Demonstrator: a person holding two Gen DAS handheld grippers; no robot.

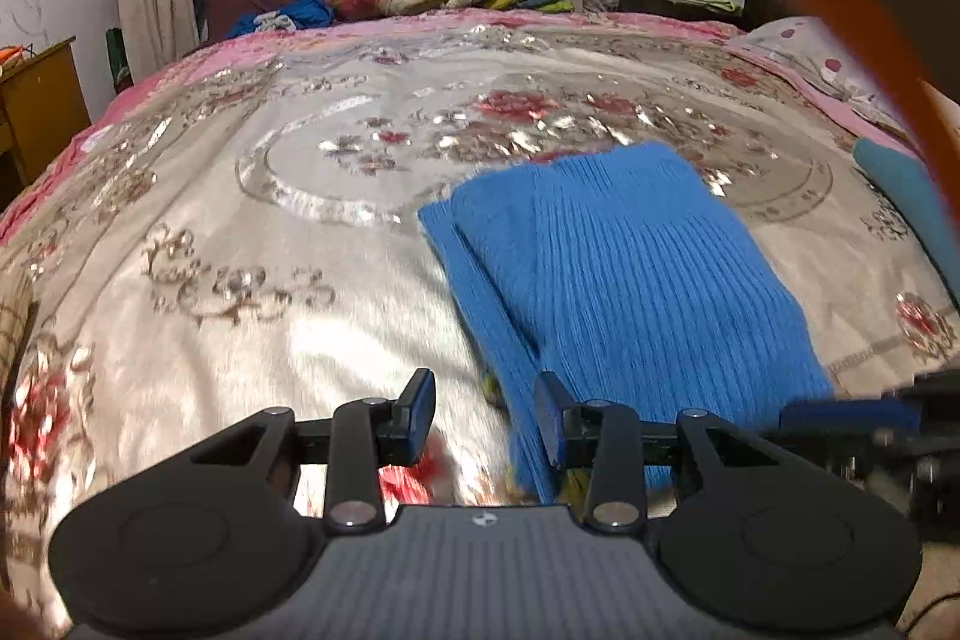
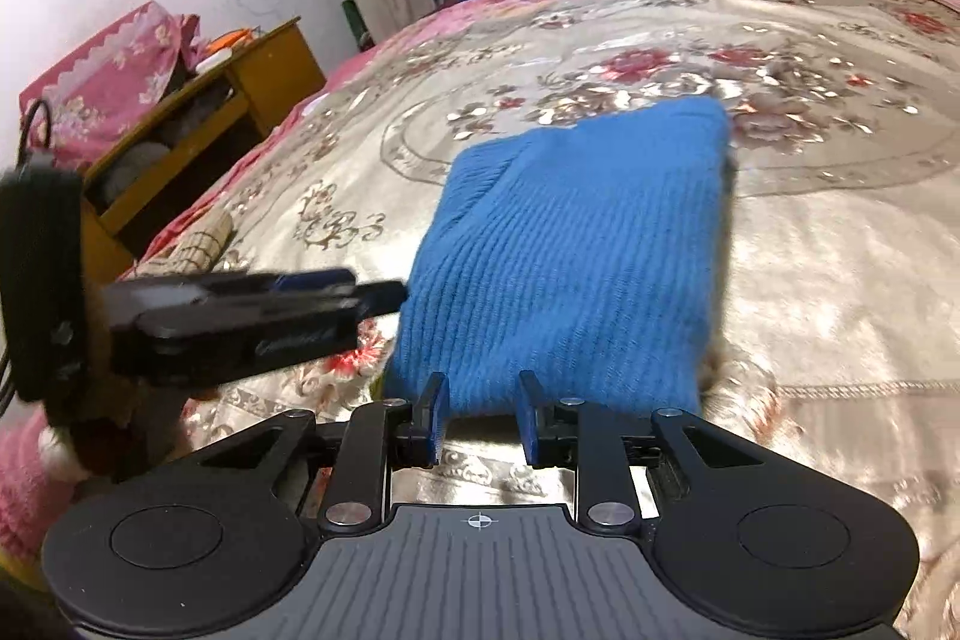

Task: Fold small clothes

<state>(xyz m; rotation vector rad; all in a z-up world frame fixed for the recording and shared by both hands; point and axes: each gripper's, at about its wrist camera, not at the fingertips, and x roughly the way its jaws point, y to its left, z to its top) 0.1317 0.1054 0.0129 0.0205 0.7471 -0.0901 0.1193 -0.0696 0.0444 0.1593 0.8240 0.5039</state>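
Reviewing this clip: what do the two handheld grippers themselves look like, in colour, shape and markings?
Both match: the left gripper and right gripper have a black body with two round side lobes, a grey ribbed centre plate bearing a small white crosshair mark, black linkage arms with silver rivets, and blue-padded fingers. Seen from the right wrist view, the left unit is black, with a dark cable behind it.

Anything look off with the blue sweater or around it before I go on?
Mostly tidy: the sweater lies folded flat on the bedspread. One layer sticks out along its left edge, so the edges don't line up. Both tools, left and right, are open and empty.
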